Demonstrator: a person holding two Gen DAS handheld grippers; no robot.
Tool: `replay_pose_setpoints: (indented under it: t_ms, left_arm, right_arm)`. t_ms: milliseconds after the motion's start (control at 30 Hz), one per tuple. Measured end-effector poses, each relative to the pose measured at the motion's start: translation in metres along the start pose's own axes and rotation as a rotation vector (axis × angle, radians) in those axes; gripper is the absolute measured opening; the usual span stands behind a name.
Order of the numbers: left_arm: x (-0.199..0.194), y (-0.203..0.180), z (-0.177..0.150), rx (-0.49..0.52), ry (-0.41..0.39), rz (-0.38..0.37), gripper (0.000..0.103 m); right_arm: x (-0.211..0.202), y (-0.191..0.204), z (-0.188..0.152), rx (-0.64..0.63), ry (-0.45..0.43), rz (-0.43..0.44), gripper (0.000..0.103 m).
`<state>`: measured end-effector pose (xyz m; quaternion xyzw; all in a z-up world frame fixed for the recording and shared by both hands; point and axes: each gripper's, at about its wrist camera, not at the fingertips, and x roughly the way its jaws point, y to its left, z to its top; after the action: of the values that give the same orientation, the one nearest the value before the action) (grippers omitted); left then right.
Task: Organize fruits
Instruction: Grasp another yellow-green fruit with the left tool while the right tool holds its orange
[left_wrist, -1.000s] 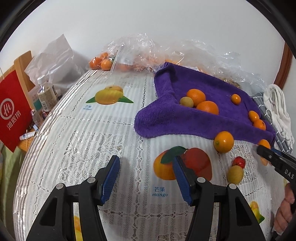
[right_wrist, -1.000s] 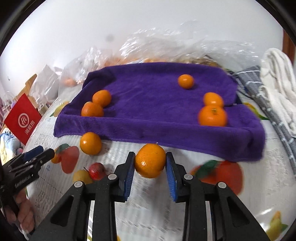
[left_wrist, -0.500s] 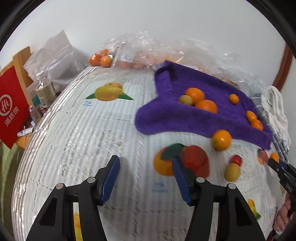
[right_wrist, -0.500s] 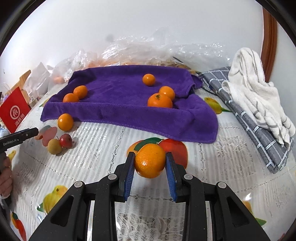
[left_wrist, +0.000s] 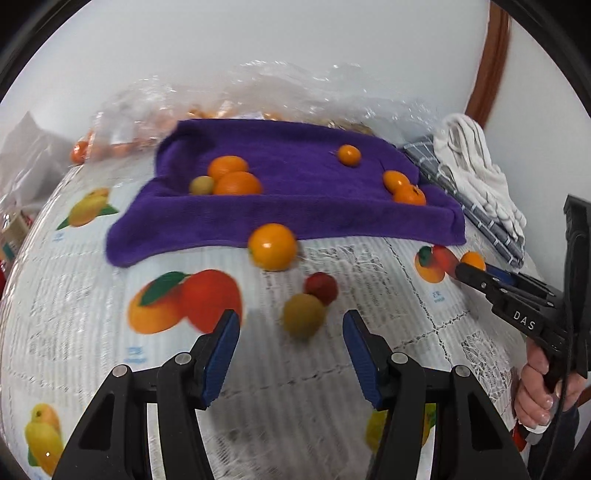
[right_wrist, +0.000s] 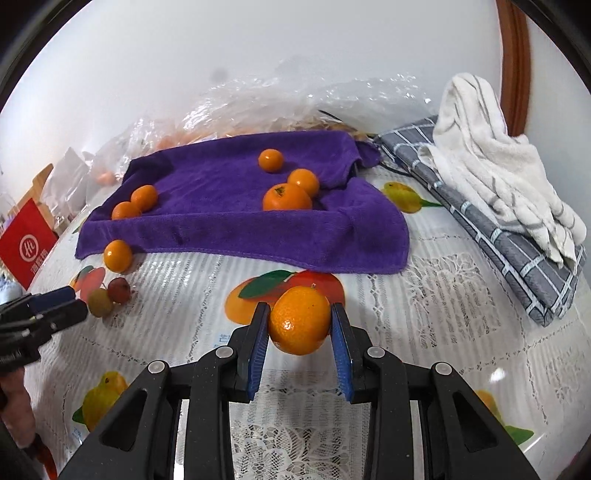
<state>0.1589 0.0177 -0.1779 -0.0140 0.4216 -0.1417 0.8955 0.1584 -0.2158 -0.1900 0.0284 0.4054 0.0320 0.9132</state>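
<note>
My right gripper (right_wrist: 300, 325) is shut on an orange (right_wrist: 299, 319) and holds it above the tablecloth, in front of the purple towel (right_wrist: 236, 225); both also show in the left wrist view (left_wrist: 471, 264). Several oranges lie on the towel (left_wrist: 295, 218). My left gripper (left_wrist: 291, 328) is open and empty, with a yellow-green fruit (left_wrist: 303, 320) just ahead between its fingers. A small red fruit (left_wrist: 321, 288) touches that fruit. A loose orange (left_wrist: 272, 245) sits at the towel's front edge.
Clear plastic bags (right_wrist: 280, 99) with more oranges lie behind the towel. A grey checked cloth (right_wrist: 517, 254) with a white towel (right_wrist: 495, 173) on it lies at the right. A red sign (right_wrist: 26, 243) stands at the left.
My left gripper swung right and closer to the yellow-green and red fruits. My right gripper pulled back from the towel with the orange still held.
</note>
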Motion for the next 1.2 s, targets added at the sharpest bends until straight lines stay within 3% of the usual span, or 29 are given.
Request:
replay_pose_setpoints:
  t_ms: [100,167,200,500,767,933,1067,1200]
  left_arm:
    - [0.01,-0.006,0.002,0.001,0.028,-0.006,0.046]
    - [0.014,-0.009,0.001,0.016,0.034,0.008,0.03]
    - [0.014,-0.011,0.001,0.028,0.024,0.03,0.026]
    - [-0.003,0.024,0.001,-0.075,-0.019,0.012,0.026]
    - [-0.004,0.039,0.012,-0.037,-0.079,0.047,0.026]
    - [-0.008,0.043,0.01,-0.054,-0.121,-0.01,0.026]
    - [-0.014,0.04,0.009,-0.054,-0.162,-0.016,0.026]
    - [-0.011,0.045,0.01,-0.09,-0.155,-0.011,0.026]
  right_arm:
    - [0.0,0.0,0.0,0.004,-0.003,0.003,0.033]
    - [0.0,0.0,0.0,0.002,0.002,0.002,0.033]
    - [0.001,0.001,0.0,0.001,0.003,0.0,0.033]
    - [0.004,0.003,0.002,-0.02,0.012,0.018,0.033]
    - [0.003,0.007,0.001,-0.05,0.005,0.036,0.033]
    - [0.001,0.001,0.0,-0.018,0.0,0.054,0.033]
    - [0.001,0.0,0.0,-0.01,-0.002,0.046,0.033]
    - [0.002,0.002,0.0,-0.012,0.008,0.039,0.033]
